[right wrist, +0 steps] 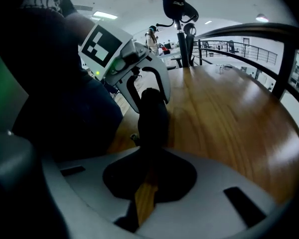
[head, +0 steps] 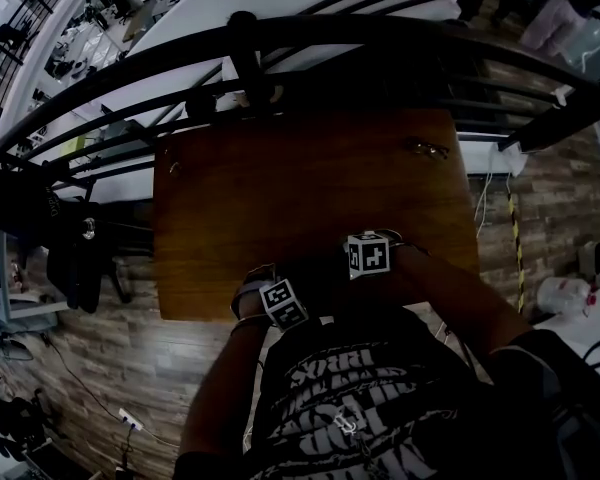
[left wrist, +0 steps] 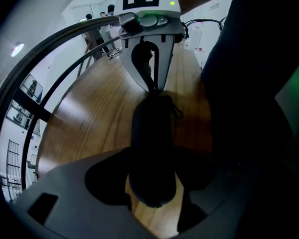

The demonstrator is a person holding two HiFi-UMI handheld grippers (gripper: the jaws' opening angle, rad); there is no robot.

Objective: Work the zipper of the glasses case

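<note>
Clamping case in my left hand-held gripper to steady it on surface; right hand-held gripper pinched closed at its near end, presumably for zipper.

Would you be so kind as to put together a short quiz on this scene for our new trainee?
1. True or false: the jaws of the left tool stand on either side of the glasses case.
2. What does the case lie on? A) a wooden table B) a metal tray C) the floor
3. Short answer: which tool meets the end of the case farthest from the left tool?

Key: 1 true; 2 A; 3 the right tool.
</note>
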